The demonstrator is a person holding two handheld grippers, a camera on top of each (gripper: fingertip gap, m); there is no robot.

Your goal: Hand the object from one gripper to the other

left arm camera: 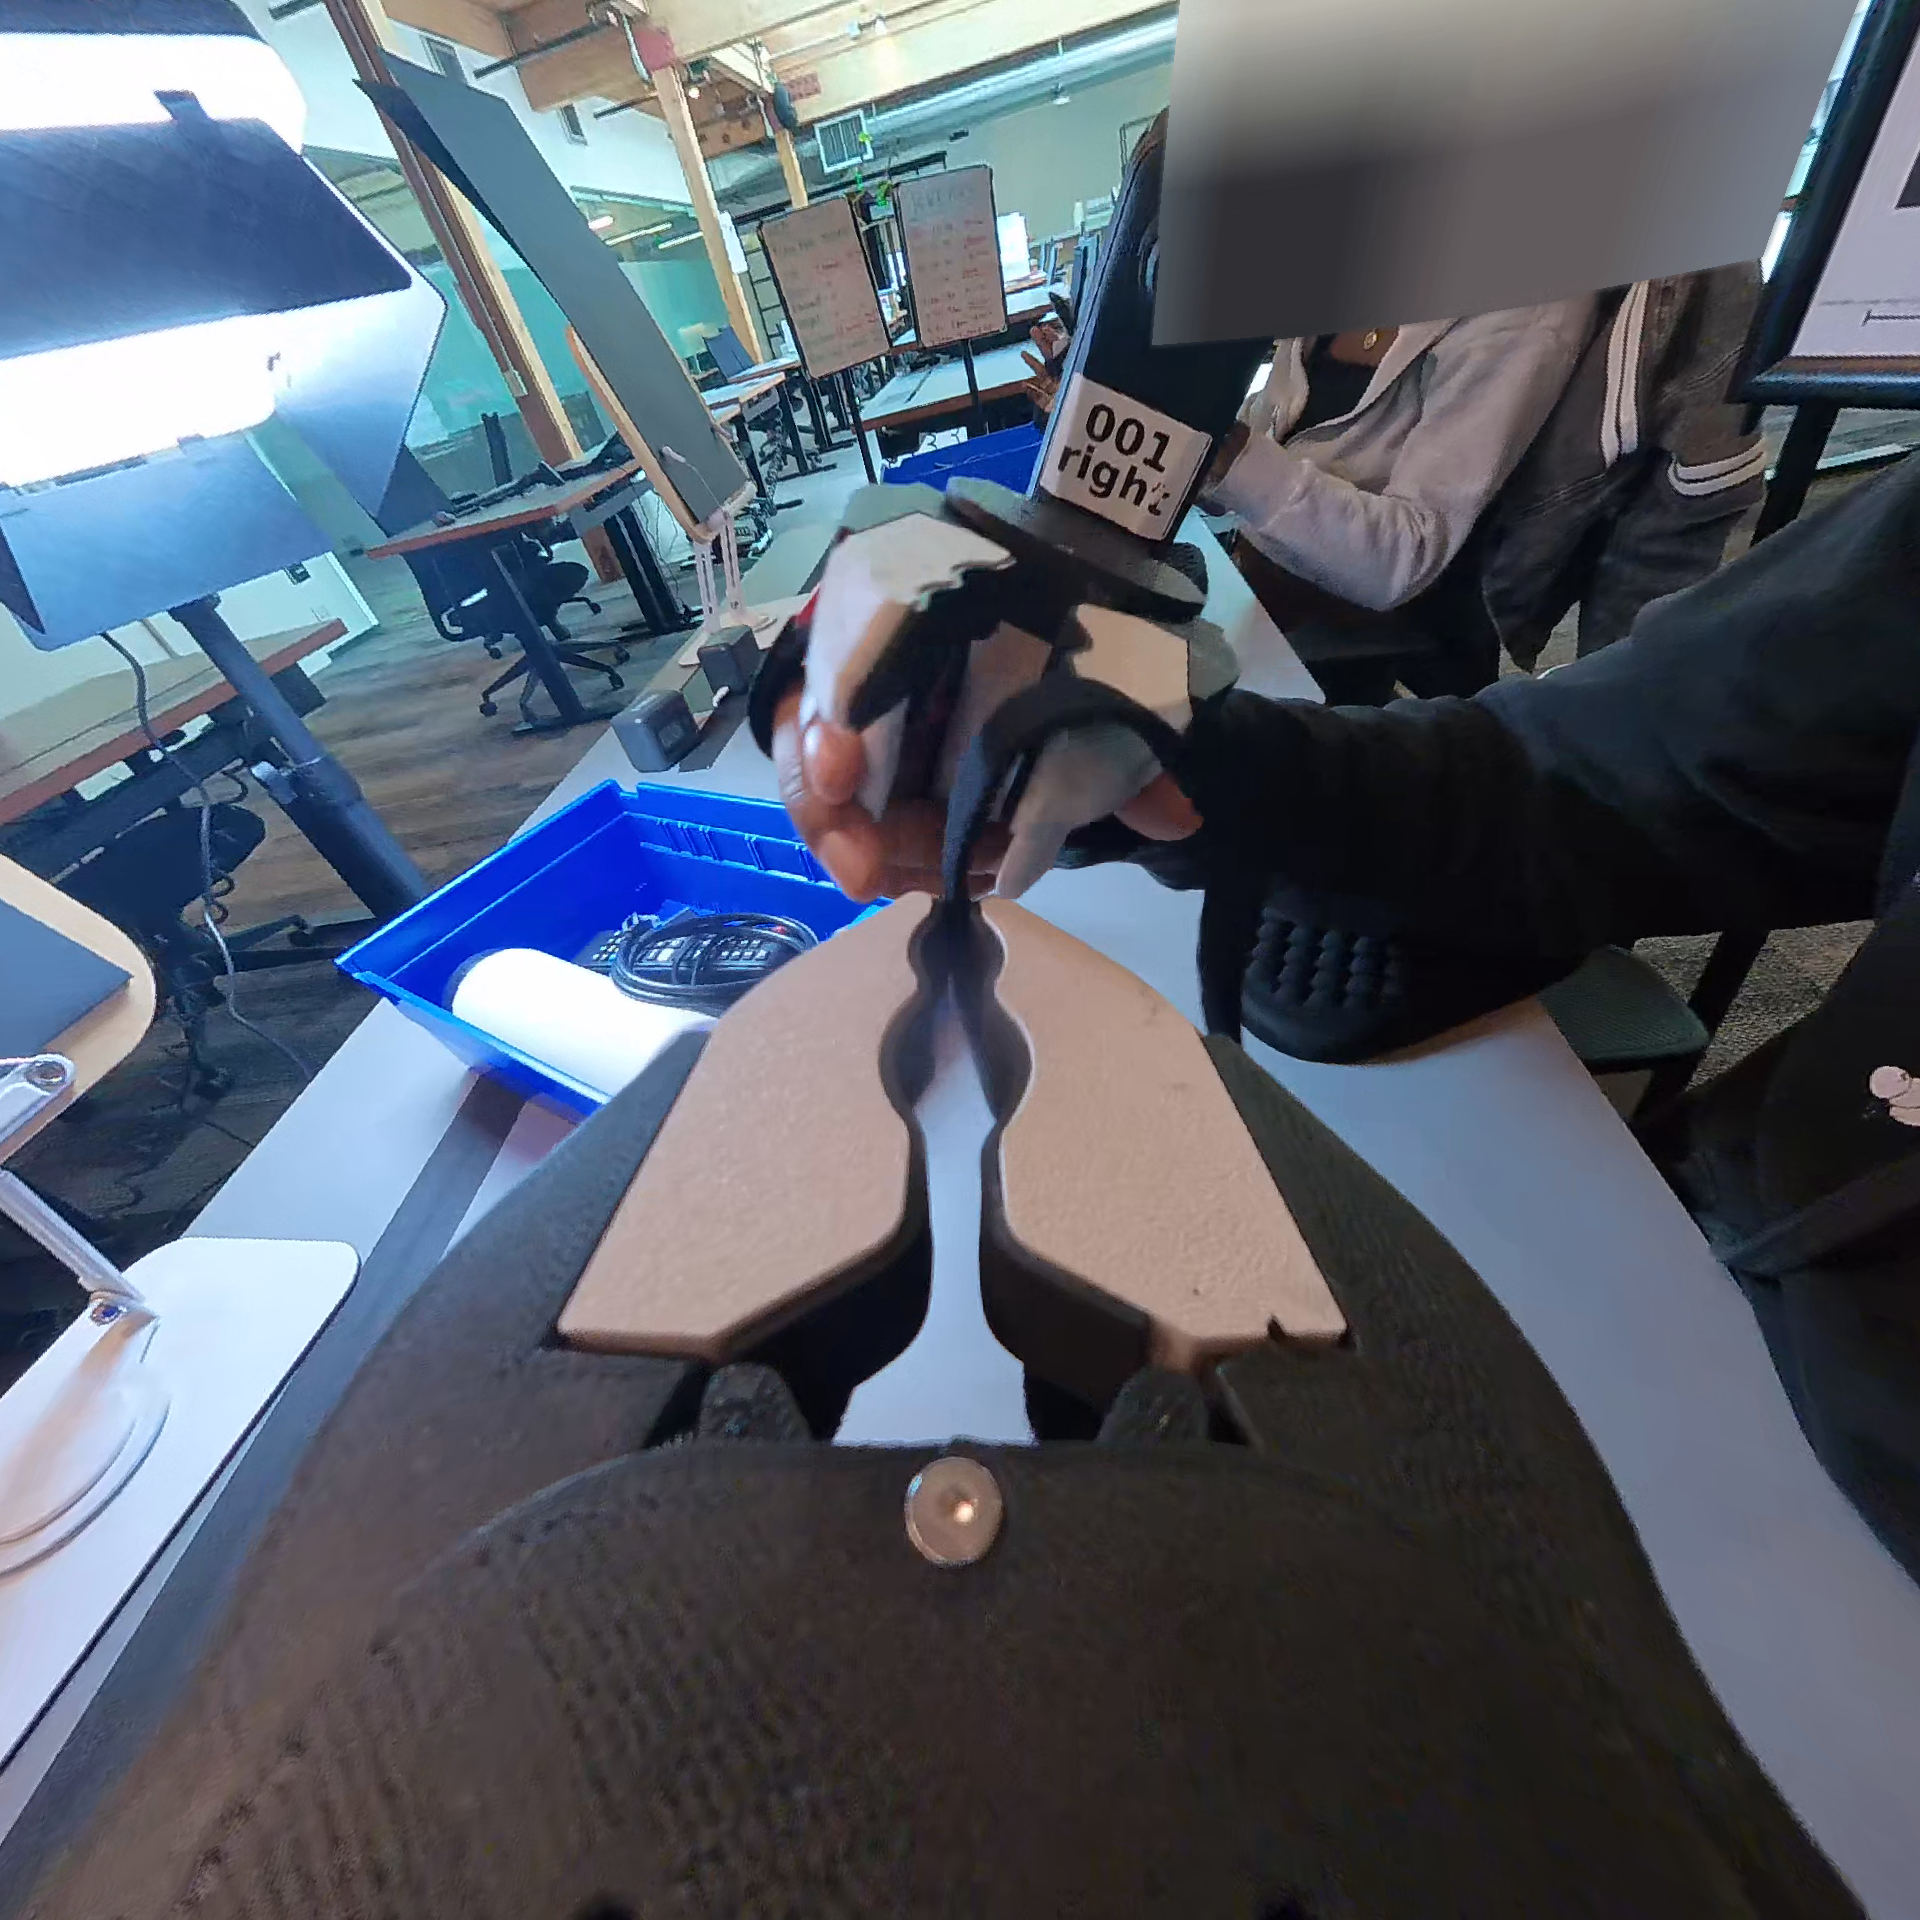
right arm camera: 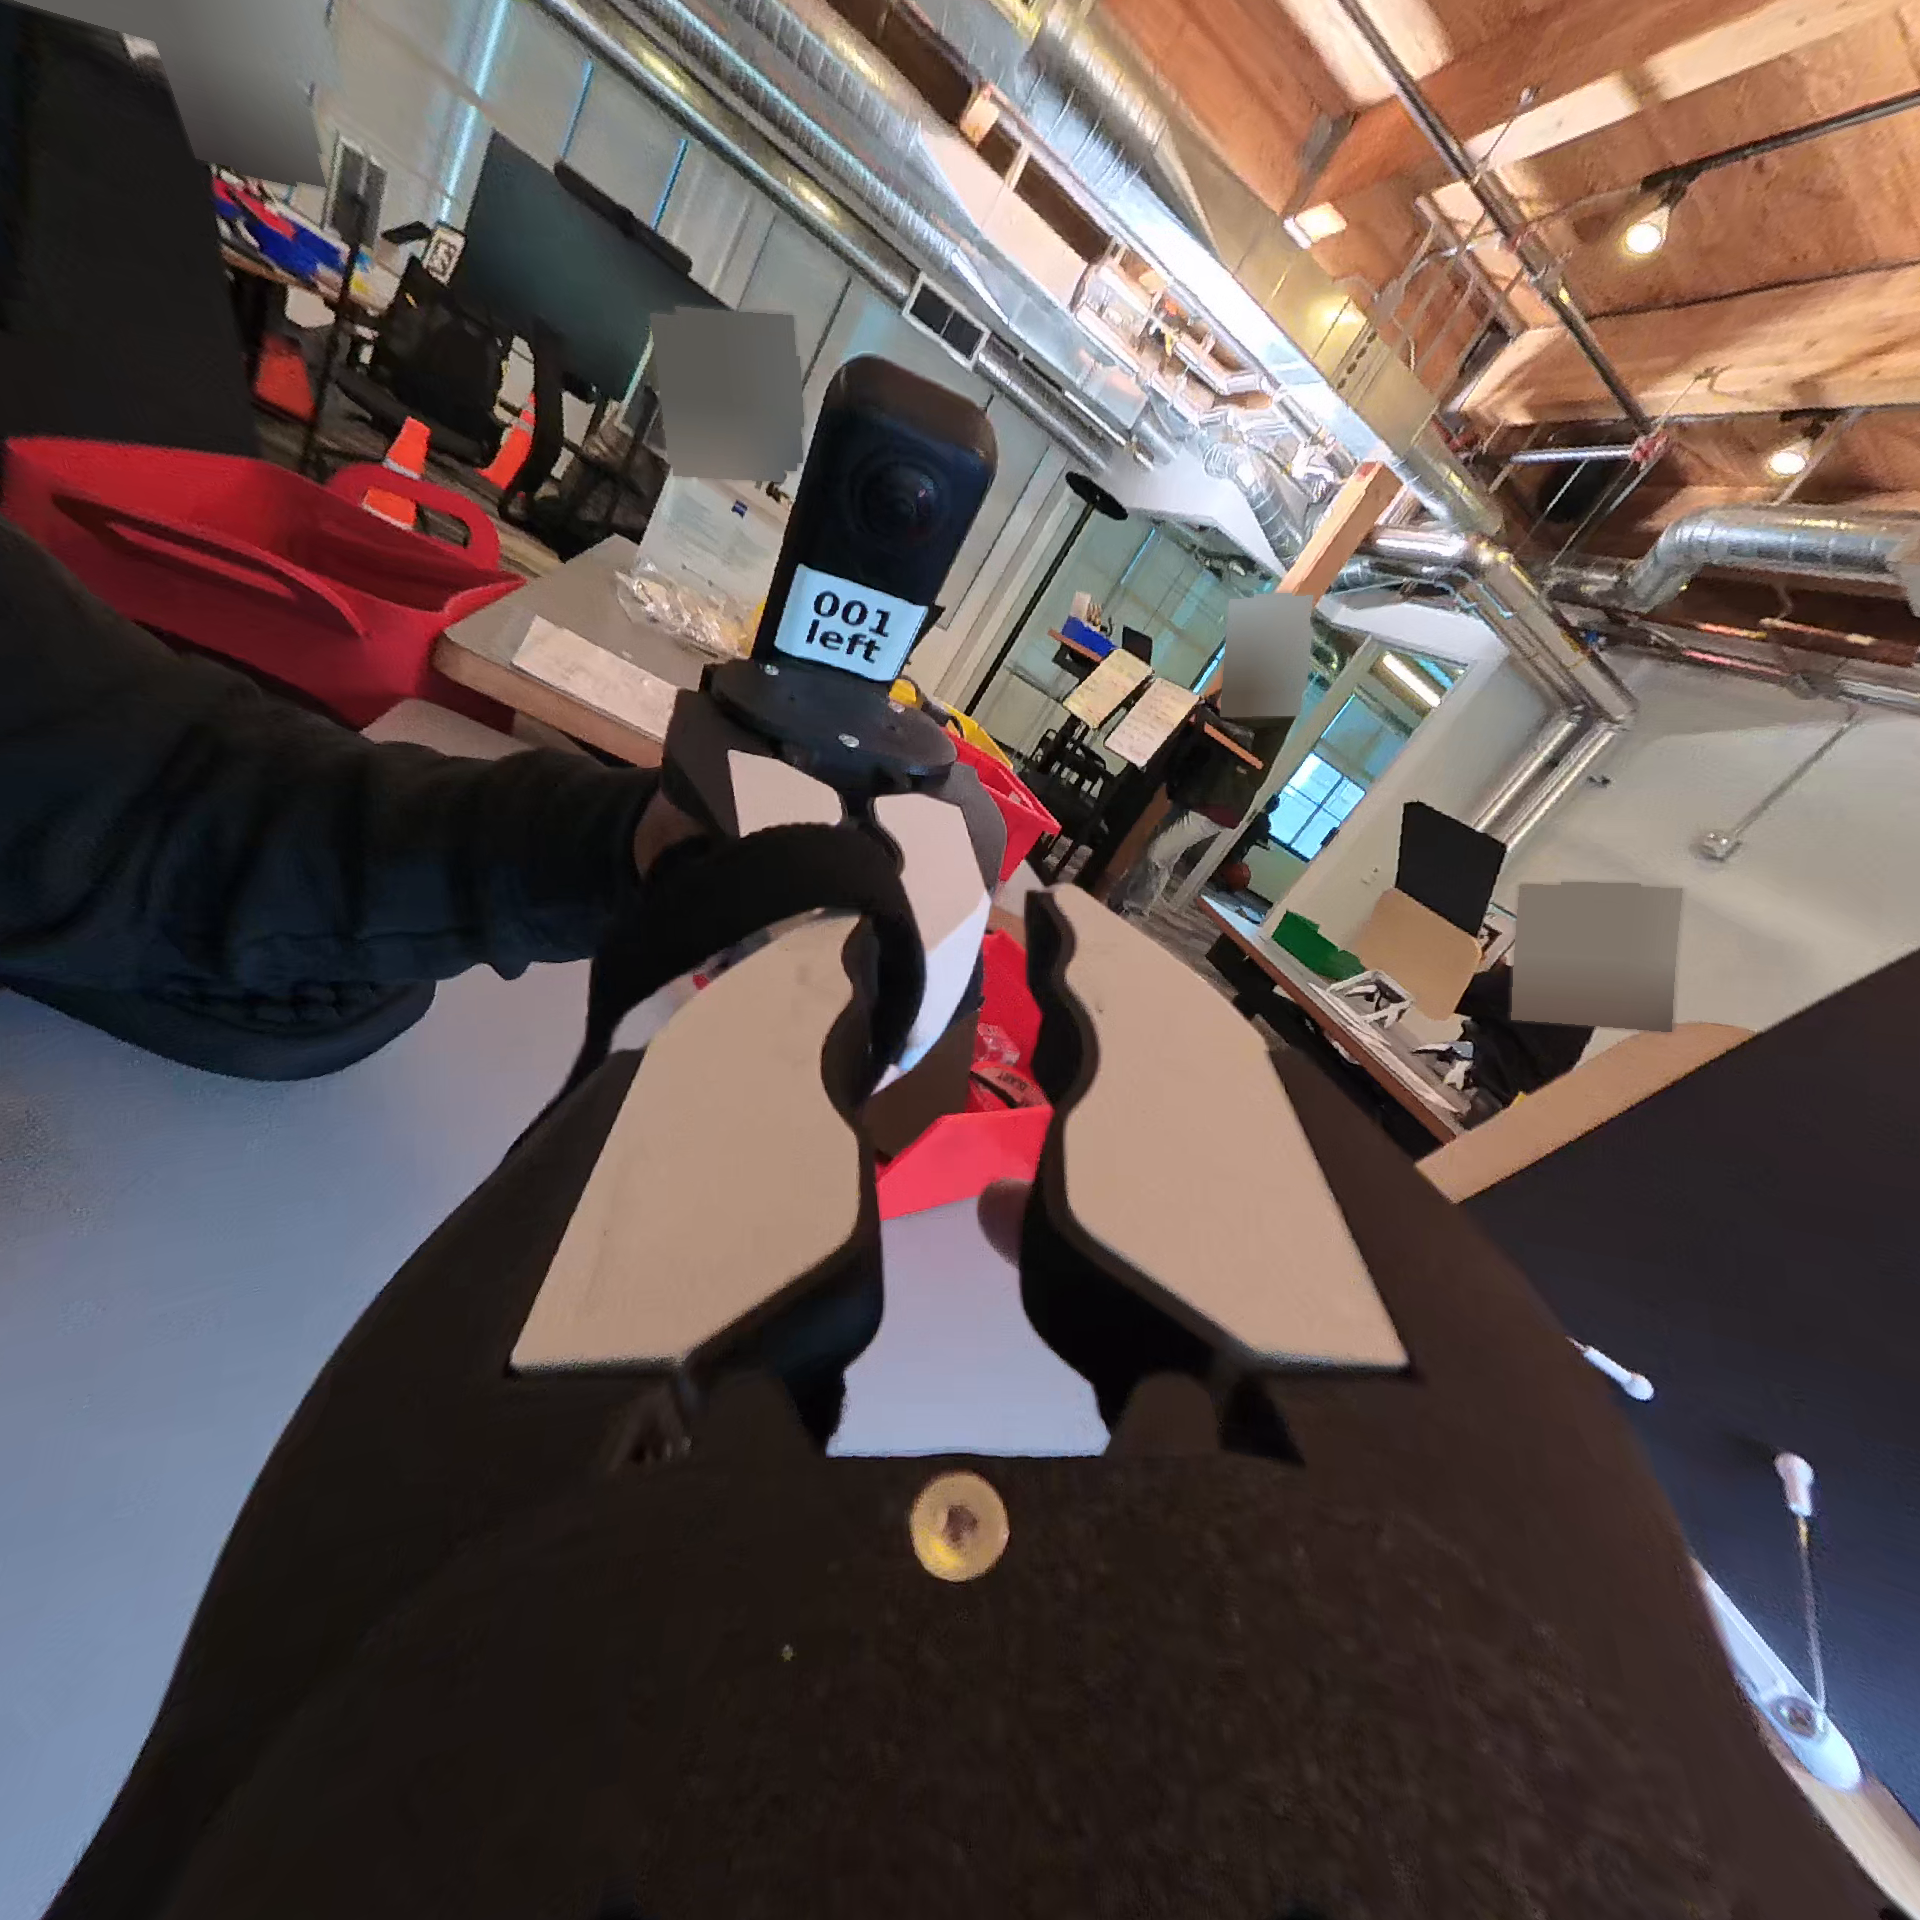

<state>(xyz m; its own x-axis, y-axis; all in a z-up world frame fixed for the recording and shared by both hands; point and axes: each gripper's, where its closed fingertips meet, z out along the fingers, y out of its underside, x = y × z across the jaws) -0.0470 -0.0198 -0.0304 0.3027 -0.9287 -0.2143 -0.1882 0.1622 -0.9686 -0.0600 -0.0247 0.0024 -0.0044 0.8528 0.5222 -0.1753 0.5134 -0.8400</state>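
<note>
The object is a black fabric strap (left arm camera: pixel 958 992). In the left wrist view my left gripper (left arm camera: pixel 951 920) is shut on it, and the strap runs out of the fingertips up into my right gripper (left arm camera: pixel 945 821), held close in front. Another part of the strap (left arm camera: pixel 1081 717) curls over a finger of the right gripper. In the right wrist view my right gripper (right arm camera: pixel 951 925) is open. The strap (right arm camera: pixel 894 935) hangs between its fingers against the left one. The left gripper (right arm camera: pixel 904 1039) faces it, partly hidden behind that finger. Both are above the grey table (left arm camera: pixel 1403 1195).
A blue bin (left arm camera: pixel 582 883) with a white roll and cables sits on the table to the left. Red bins (right arm camera: pixel 260 561) stand behind the left gripper, and one (right arm camera: pixel 966 1153) lies below the right gripper's fingers. A black board (right arm camera: pixel 1714 1247) is at right. A person (left arm camera: pixel 1455 436) sits beyond. My left and right fingertips are right by each other.
</note>
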